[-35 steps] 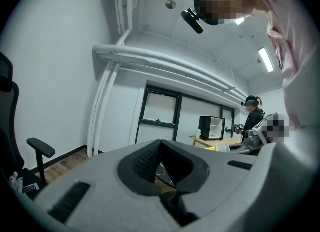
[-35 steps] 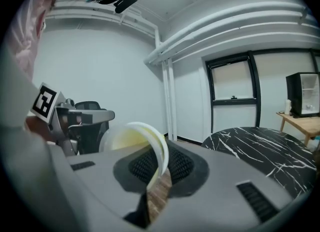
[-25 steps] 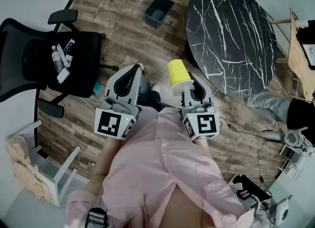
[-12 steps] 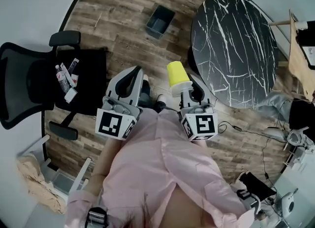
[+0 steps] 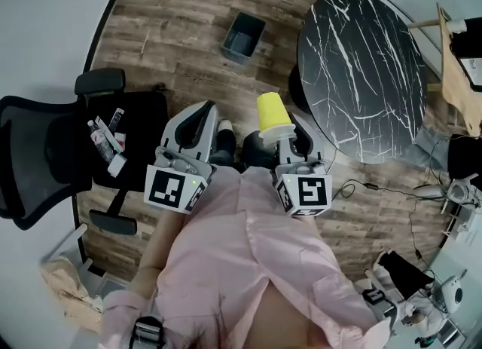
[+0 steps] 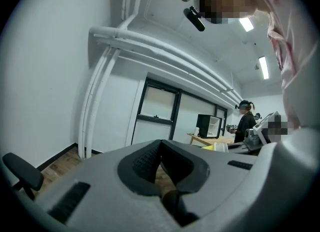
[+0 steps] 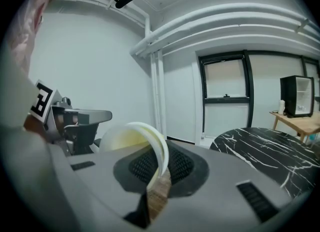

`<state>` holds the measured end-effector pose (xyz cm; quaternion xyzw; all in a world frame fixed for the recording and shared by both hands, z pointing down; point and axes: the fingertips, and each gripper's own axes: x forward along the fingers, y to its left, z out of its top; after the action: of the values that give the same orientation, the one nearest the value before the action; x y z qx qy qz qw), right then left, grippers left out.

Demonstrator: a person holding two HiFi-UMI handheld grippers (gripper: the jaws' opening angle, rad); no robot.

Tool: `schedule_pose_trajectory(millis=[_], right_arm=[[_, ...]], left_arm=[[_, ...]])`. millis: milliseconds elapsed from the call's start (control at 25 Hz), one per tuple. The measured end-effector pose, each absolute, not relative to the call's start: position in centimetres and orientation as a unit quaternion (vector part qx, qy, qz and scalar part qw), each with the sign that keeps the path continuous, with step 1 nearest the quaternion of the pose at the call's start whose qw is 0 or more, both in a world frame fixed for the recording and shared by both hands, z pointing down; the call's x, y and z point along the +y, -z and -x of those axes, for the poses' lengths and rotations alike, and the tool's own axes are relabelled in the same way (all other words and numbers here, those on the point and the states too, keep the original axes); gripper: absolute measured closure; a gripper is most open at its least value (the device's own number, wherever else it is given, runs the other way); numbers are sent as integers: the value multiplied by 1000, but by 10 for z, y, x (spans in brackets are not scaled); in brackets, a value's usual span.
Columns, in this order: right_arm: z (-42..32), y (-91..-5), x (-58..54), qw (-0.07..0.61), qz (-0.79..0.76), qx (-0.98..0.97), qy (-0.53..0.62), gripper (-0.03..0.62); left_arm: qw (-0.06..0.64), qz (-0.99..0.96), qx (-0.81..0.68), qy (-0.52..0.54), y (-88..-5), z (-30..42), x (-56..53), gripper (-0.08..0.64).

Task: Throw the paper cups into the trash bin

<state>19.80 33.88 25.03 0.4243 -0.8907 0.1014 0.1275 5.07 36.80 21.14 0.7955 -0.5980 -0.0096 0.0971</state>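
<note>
A yellow paper cup [image 5: 273,117] stands bottom-up in my right gripper [image 5: 280,138], which is shut on its rim. In the right gripper view the cup's pale rim [image 7: 150,143] curves between the dark ribbed pads. My left gripper [image 5: 199,117] is held beside it at the same height, shut with nothing in it; its pads [image 6: 159,160] meet. The dark trash bin [image 5: 243,36] sits on the wood floor well ahead of both grippers, open side up.
A round black marble table [image 5: 361,68] stands to the right of the bin. A black office chair [image 5: 83,144] with small items on its seat is at the left. Cables and gear lie on the floor at the lower right.
The view has shifted: the chair has slid down and left in the picture, the table slightly right. Both grippers and the cup keep the same pose.
</note>
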Motion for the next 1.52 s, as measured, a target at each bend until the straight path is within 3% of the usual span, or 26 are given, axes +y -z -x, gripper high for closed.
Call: schedule_pose_trajectory(millis=[600, 1520], right_arm=[[-170, -260, 306, 137, -411, -894, -114, 549], [-192, -269, 166, 137, -416, -890, -124, 549]], left_arm=[[123, -775, -620, 11, -224, -21, 344, 545], [119, -766, -631, 24, -222, -32, 198, 545]])
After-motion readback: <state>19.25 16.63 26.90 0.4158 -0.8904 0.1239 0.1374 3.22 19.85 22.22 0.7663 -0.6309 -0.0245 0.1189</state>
